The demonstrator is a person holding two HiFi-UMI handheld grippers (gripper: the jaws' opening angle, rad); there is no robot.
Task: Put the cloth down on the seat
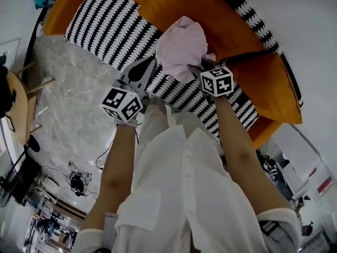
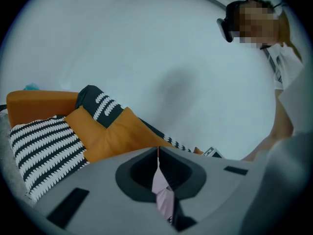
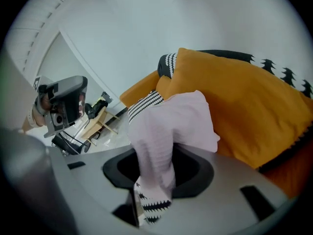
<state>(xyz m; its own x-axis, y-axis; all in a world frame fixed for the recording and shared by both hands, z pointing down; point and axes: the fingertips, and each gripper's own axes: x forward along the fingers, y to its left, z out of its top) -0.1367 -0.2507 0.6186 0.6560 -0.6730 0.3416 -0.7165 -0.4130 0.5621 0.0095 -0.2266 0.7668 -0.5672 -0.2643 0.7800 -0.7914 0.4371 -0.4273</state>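
A pale pink cloth [image 1: 182, 45] hangs bunched over the black-and-white patterned seat [image 1: 105, 25] of an orange sofa [image 1: 174, 4], between my two grippers. My left gripper [image 1: 154, 58] reaches it from the lower left; in the left gripper view its jaws [image 2: 158, 151] are shut, with a strip of the cloth [image 2: 164, 196] pinched in the slit. My right gripper [image 1: 202, 63] is at the cloth's lower right. In the right gripper view its jaws stand apart, the cloth [image 3: 168, 124] drapes loosely through the gap, and the seat pattern [image 3: 154, 204] shows below.
An orange cushion [image 1: 274, 88] lies at the sofa's right end, with the orange backrest [image 3: 244, 111] behind the cloth. A grey rug [image 1: 68, 88] lies left of the sofa, with wooden furniture [image 1: 21, 104] and cables [image 1: 79, 183] on the floor beyond.
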